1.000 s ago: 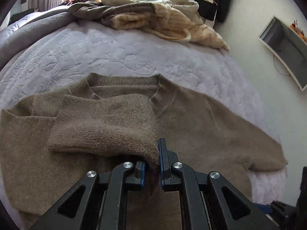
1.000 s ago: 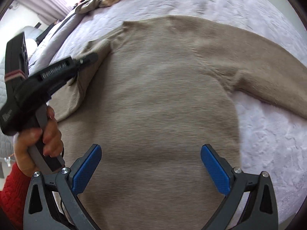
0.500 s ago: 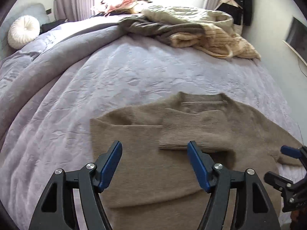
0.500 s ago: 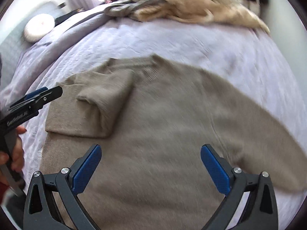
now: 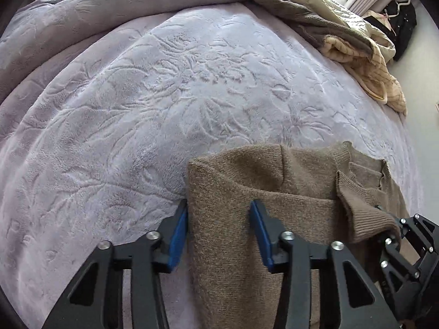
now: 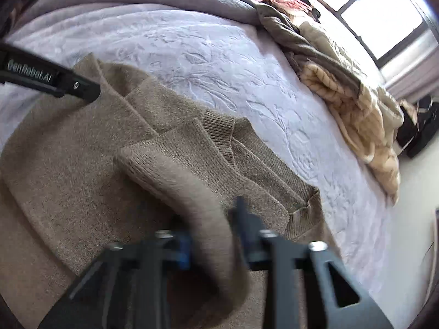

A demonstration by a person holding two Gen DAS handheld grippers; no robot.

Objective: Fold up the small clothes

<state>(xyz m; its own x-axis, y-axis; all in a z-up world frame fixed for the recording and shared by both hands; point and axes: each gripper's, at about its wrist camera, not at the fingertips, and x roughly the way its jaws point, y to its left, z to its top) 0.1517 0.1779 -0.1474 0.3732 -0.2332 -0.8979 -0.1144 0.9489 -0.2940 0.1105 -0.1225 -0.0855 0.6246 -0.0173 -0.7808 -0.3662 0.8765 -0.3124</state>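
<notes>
A brown knit sweater (image 5: 247, 197) lies on the lilac bedspread (image 5: 164, 96), one sleeve folded over its chest. My left gripper (image 5: 219, 233) stands open, its blue pads straddling the sweater's folded left edge. My right gripper (image 6: 214, 244) is shut on the other sleeve's cuff (image 6: 192, 192) and holds it over the sweater body (image 6: 55, 159); it shows at the right of the left wrist view (image 5: 389, 235) with the cuff (image 5: 365, 219) in it. The left gripper's body (image 6: 49, 76) shows at the upper left of the right wrist view.
A heap of beige and grey clothes (image 5: 343, 35) lies at the far side of the bed, also in the right wrist view (image 6: 343, 87). A grey blanket ridge (image 5: 109, 5) runs along the back. The bed's right edge meets the floor (image 6: 411, 192).
The left gripper let go of the first sleeve, opened and moved to the sweater's left edge. The right gripper, open before, has closed on the other sleeve's cuff and carried it over the body.
</notes>
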